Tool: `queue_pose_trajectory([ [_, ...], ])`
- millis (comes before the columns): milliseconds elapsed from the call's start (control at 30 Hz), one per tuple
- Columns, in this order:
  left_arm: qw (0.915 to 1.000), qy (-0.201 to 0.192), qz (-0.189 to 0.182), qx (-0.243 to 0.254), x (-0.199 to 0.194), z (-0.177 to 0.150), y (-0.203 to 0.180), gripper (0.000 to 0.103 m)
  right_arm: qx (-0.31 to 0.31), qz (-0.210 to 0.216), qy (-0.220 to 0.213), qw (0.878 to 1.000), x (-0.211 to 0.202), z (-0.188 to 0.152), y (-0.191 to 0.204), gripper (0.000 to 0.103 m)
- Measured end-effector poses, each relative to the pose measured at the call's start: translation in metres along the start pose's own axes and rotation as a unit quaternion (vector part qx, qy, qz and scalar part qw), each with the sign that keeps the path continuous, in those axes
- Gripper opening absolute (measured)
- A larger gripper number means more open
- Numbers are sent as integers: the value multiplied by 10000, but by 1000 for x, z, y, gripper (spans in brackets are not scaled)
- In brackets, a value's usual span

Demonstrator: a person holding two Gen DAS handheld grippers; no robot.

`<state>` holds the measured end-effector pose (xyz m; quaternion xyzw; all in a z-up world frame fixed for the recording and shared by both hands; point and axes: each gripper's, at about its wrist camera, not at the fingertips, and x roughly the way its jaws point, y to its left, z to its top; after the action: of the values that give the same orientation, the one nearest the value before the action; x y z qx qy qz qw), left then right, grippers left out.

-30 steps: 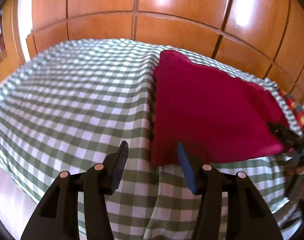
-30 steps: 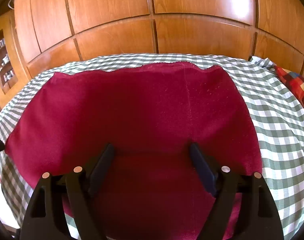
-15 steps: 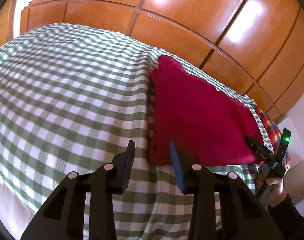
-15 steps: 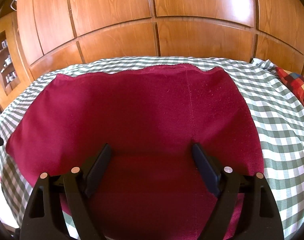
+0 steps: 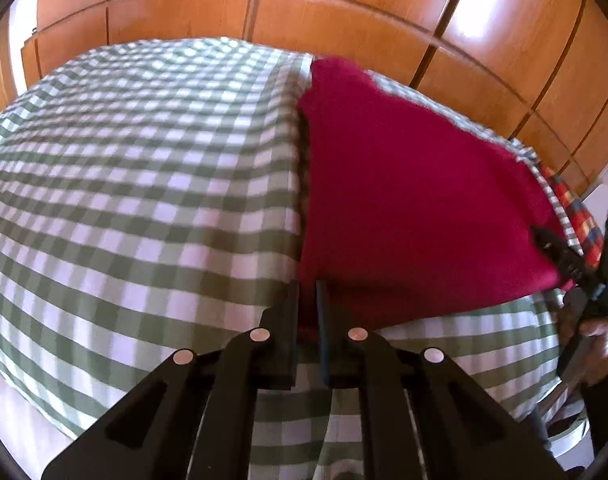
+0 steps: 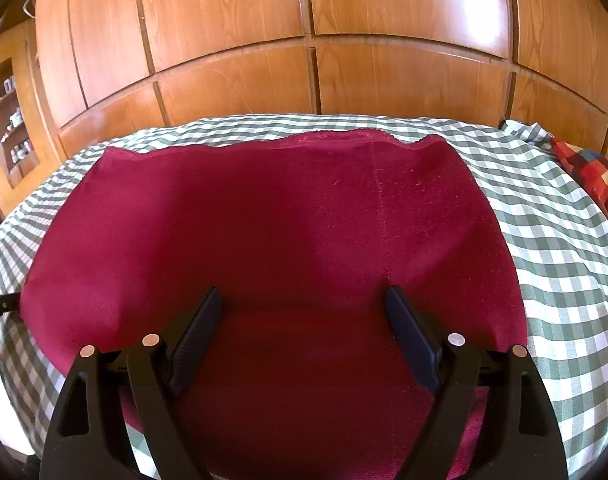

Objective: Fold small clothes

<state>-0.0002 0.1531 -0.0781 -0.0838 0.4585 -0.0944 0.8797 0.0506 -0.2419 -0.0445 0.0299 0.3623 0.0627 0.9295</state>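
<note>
A dark red cloth (image 5: 416,200) lies flat on a green-and-white checked cover (image 5: 144,184). My left gripper (image 5: 307,300) sits at the cloth's near left corner, its jaws shut with the red edge pinched between them. In the right wrist view the same red cloth (image 6: 272,216) fills the middle. My right gripper (image 6: 302,296) hovers over the cloth's near part, open wide with nothing gripped. That right gripper (image 5: 572,264) also shows at the right edge of the left wrist view, held by a hand (image 5: 602,344).
A wooden panelled wall (image 6: 304,40) stands behind the covered surface. A red multicoloured plaid fabric (image 6: 596,172) lies at the far right. A shelf niche (image 6: 8,120) with small items is at the left. The checked cover (image 6: 564,240) drapes over the front edge.
My left gripper came down onto the red cloth's near left corner and its jaws closed on it. My right gripper stayed open in the same spot.
</note>
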Motion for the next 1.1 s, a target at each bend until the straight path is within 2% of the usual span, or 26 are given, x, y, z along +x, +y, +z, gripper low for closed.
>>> queue_pose_trajectory([
  [67, 10000, -37, -89, -7, -6, 5, -2, 12, -2, 0, -6, 10000, 0, 0, -1, 82],
  [100, 9997, -119, -195, -95, -10, 9, 0, 16, 2, 3, -12, 10000, 0, 0, -1, 82],
  [133, 9991, -213, -291, -213, -16, 14, 4, 26, 3, 5, -14, 10000, 0, -1, -1, 82],
  [167, 9987, -308, -316, -267, -20, 20, 7, 27, 1, 6, -17, 10000, 0, -1, -1, 82],
  [267, 9980, -494, -238, -307, -21, 44, 15, 27, 0, 7, -17, 10000, 0, -1, -1, 82],
  [367, 9980, -586, -210, -111, -9, 76, 8, 27, -2, 8, -19, 10000, 0, -1, -1, 82],
  [533, 9977, -398, -491, -250, 29, 122, -2, 28, -8, 0, -37, 10000, -1, -1, -2, 82],
  [633, 9973, -245, -515, -458, 55, 142, -7, 27, -8, 0, -51, 10000, -1, 0, -2, 82],
  [667, 9973, -181, -468, -539, 64, 147, -8, 22, -9, 0, -50, 10000, -1, 0, -2, 82],
  [700, 9973, -141, -436, -575, 69, 150, -9, 8, -8, 1, -56, 10000, -1, 0, -2, 82],
  [733, 9974, -110, -387, -593, 75, 153, -11, 6, -9, -1, -52, 10000, -1, 0, -2, 82],
  [867, 9981, -140, 149, -583, 89, 148, -14, 6, -17, -1, -69, 10000, -1, 0, -2, 82],
  [1000, 9976, -42, 317, -619, 100, 141, -7, 8, -28, 2, -83, 10000, -1, 0, 0, 82],
  [1067, 9969, -63, 575, -527, 96, 144, -15, 14, -20, 6, -89, 10000, -1, 0, -1, 82],
  [1100, 9963, -90, 706, -491, 91, 144, -17, 21, -20, 3, -94, 10000, -1, -1, -1, 82],
])
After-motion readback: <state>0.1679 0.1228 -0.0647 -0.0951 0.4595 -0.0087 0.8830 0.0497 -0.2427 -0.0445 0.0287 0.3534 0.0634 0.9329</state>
